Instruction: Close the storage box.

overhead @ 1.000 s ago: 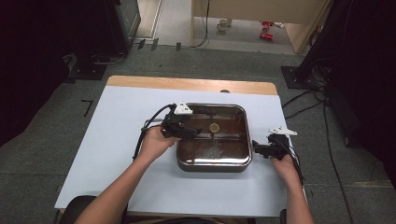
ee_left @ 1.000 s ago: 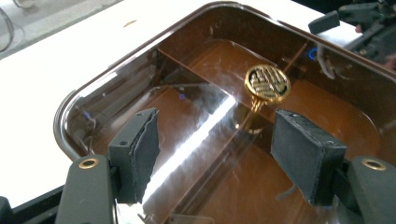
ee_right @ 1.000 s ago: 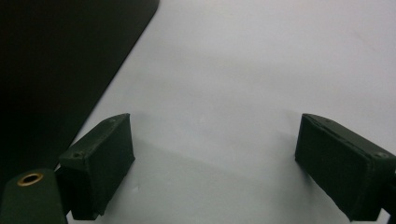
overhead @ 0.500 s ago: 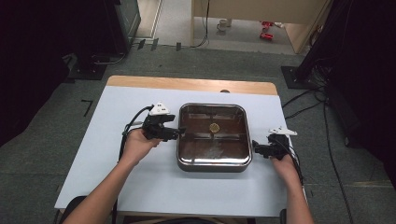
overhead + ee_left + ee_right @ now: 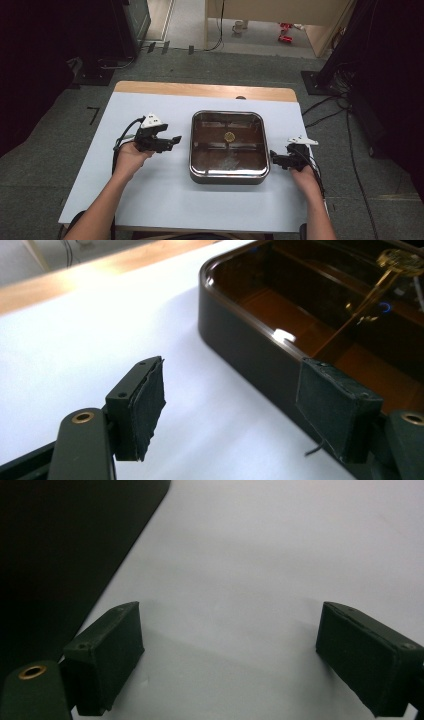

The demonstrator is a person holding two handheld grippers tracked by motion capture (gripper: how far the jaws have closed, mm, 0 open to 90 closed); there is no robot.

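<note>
high view first: the desk [image 5: 150,200] with its pale top takes up most of the scene, and the square steel pan [image 5: 229,146] sits a little right of its middle, flat on the surface, empty but for a small brass fitting [image 5: 230,136] at its centre.

by my judgement the pan is rigid and fairly heavy for its size, with polished walls that will be slippery; the rolled rim is the sensible place to pinch, one side each, so it lifts level rather than tipping.

the left tongs [image 5: 172,141] hover just off the pan's left wall, pointing toward it, apart from the metal. in the left gripper view the padded jaws stand wide apart with nothing between them, the far one lined up close beside the pan's dark rim [image 5: 250,320].

the right tongs [image 5: 274,158] rest near the pan's lower right corner, close to its wall but not visibly touching. in the right gripper view the jaws are likewise spread and empty over bare desk, the pan's dark side [image 5: 60,545] lying off to one side of them.
</note>
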